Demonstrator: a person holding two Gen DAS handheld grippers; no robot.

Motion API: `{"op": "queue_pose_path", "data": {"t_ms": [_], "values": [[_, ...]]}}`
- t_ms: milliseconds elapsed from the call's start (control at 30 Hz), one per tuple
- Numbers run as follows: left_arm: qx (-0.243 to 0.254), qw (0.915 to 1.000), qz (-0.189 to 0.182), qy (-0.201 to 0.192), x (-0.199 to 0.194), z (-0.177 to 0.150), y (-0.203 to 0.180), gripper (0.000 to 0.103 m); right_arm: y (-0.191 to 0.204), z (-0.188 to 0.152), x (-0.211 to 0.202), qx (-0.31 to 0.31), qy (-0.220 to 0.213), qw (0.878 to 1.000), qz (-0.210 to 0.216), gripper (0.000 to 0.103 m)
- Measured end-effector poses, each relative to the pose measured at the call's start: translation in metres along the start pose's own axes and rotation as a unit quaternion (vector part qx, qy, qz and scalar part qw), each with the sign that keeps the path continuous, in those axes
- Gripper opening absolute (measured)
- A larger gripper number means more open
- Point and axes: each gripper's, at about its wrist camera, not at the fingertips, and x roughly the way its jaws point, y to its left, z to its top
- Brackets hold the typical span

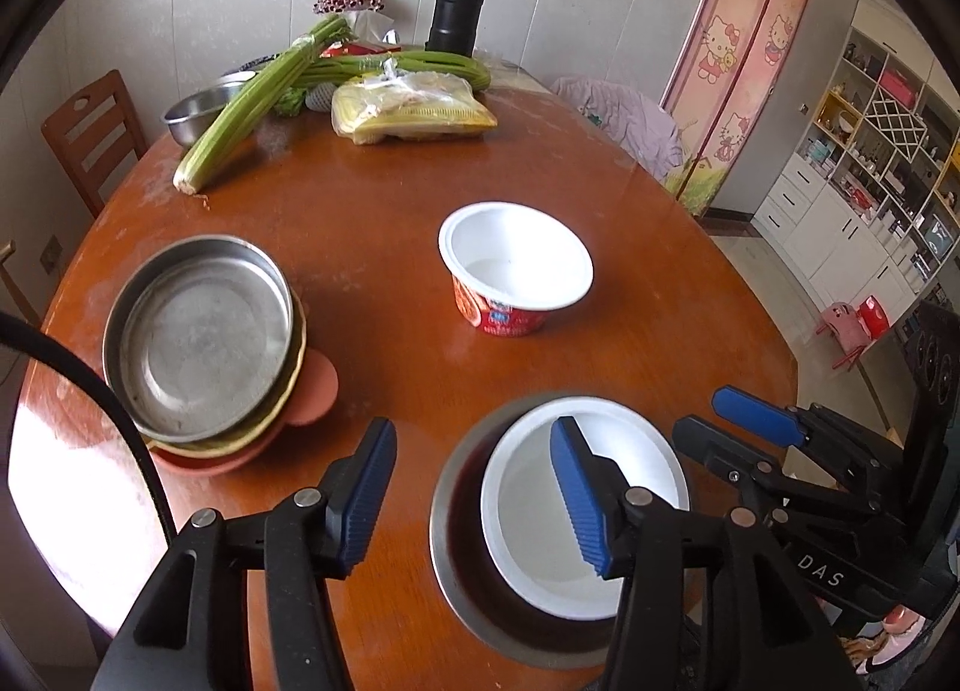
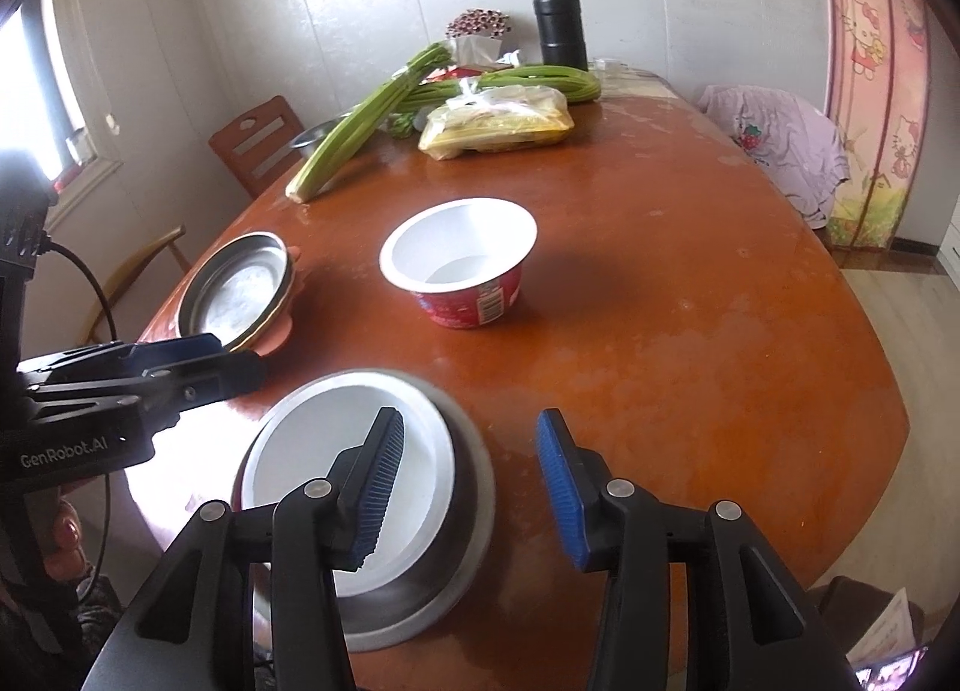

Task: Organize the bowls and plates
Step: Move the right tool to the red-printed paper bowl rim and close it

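White bowl (image 1: 576,517) nests in steel bowl (image 1: 462,547); steel plate (image 1: 198,337) tops stacked plates.

2 white paper bowls (image 1: 516,256), 2 steel bowls (image 1: 480,571), 3 stacked plates (image 1: 198,331), 2 grippers (image 1: 474,493).

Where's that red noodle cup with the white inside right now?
The red noodle cup stands upright and alone near the middle of the brown table, in both views beyond the grippers, between the stack of plates and the nested white bowl.
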Motion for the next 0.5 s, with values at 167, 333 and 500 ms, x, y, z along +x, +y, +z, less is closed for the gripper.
{"op": "queue_pose_path", "data": {"t_ms": [167,333,500], "values": [[0.012,0.9999,0.0,-0.007,0.008,0.016,0.0,0.057,-0.005,0.01,0.005,0.007,-0.003,1.0,-0.011,0.049],[0.028,0.9995,0.003,-0.016,0.02,0.032,-0.002,0.058,-0.011,0.022,0.012,0.015,-0.007,1.0,-0.018,0.05],[0.035,0.9993,0.004,-0.015,0.036,0.046,0.0,0.058,-0.018,0.038,0.023,0.021,-0.009,0.999,-0.027,0.05]]}}
